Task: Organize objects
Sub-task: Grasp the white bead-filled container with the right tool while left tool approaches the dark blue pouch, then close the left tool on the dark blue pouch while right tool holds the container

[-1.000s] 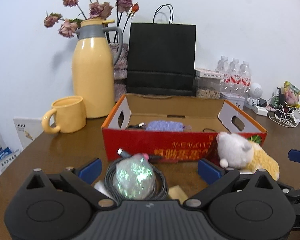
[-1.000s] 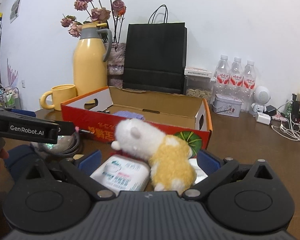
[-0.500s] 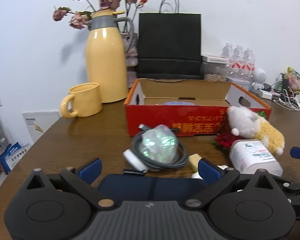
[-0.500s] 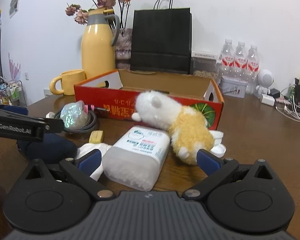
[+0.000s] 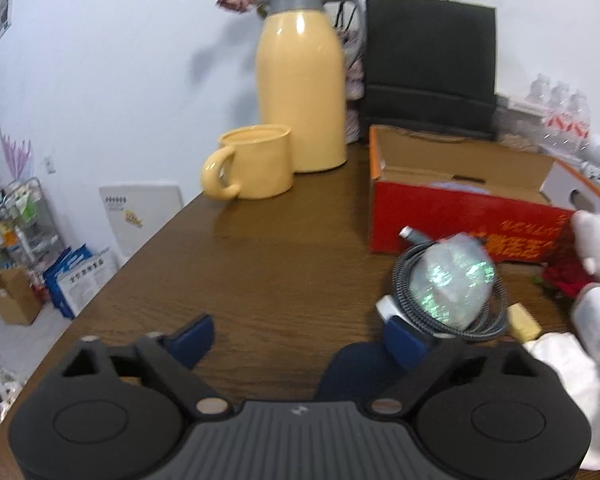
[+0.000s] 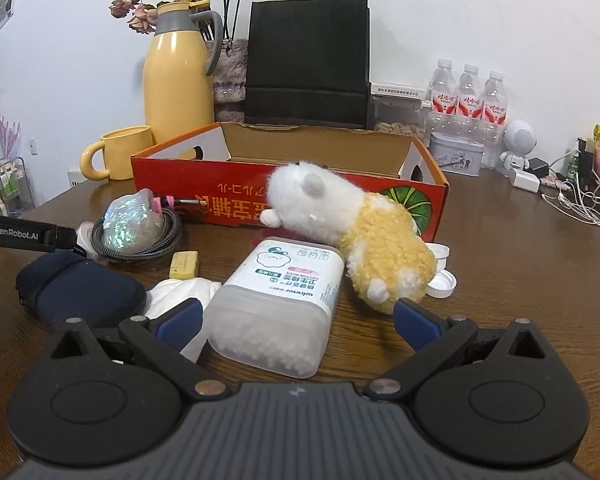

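Left wrist view. The left gripper (image 5: pixel 300 332) hovers low over the brown wooden table (image 5: pixel 284 264), near its left edge; its jaws stand wide but are closing, with only bare wood and the corner of a navy pouch (image 5: pixel 356 368) between them, neither finger pressing on it. Just beyond the right finger lies a coiled grey cable (image 5: pixel 452 320) with an iridescent foil-wrapped lump (image 5: pixel 450 280) resting in its ring. Behind these stands the red cardboard box (image 5: pixel 460 216), open at the top. Toward the far left corner sit a yellow mug (image 5: pixel 252 168) and, just behind it, a yellow thermos jug (image 5: pixel 300 92); a black paper bag (image 5: pixel 428 68) stands behind the box. This view is blurred.

Right wrist view. The right gripper (image 6: pixel 296 320) has its fingers spread wide around the near end of a translucent cotton-bud tub (image 6: pixel 280 304) lying on its side; the pads appear not to touch it. A white and yellow plush toy (image 6: pixel 340 224) leans against the box front (image 6: pixel 228 208) and touches the tub's far end. A small yellow block (image 6: pixel 185 264) and crumpled white tissue (image 6: pixel 180 294) lie to the tub's left, two white caps (image 6: pixel 440 276) to the plush's right.
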